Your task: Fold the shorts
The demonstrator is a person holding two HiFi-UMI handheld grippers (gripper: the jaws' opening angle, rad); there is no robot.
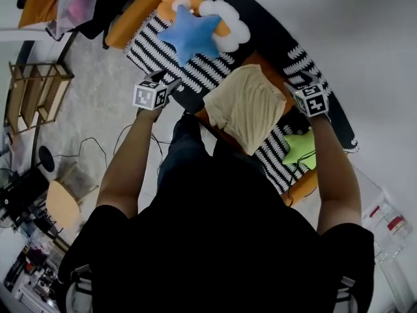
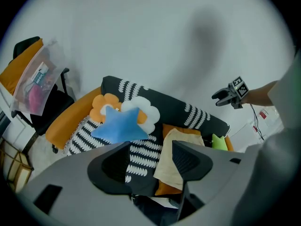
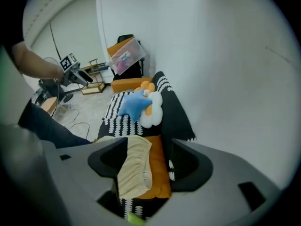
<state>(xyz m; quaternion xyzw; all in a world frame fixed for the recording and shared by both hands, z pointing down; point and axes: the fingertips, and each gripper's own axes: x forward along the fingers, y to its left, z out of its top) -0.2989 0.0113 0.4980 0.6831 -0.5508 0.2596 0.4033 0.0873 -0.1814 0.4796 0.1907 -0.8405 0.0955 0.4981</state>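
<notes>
Beige shorts [image 1: 244, 106] lie spread on an orange cushion [image 3: 157, 173] on the black-and-white striped sofa [image 1: 163, 57]. Both grippers hover above the sofa, apart from the cloth. My left gripper [image 1: 171, 87] is left of the shorts and my right gripper [image 1: 294, 87] is right of them. In the left gripper view the jaws [image 2: 150, 147] stand open and empty, with the shorts [image 2: 164, 166] below them. In the right gripper view the jaws [image 3: 148, 145] are also open and empty over the shorts [image 3: 134, 171]. My body hides the sofa's front edge.
A blue star pillow [image 1: 190, 34] and a white-and-orange flower pillow [image 1: 221, 18] sit at the sofa's far end. A green star pillow [image 1: 300, 149] lies near the right gripper. A wooden rack [image 1: 36, 93] and cables are on the floor at left, clear bottles [image 1: 388, 223] at right.
</notes>
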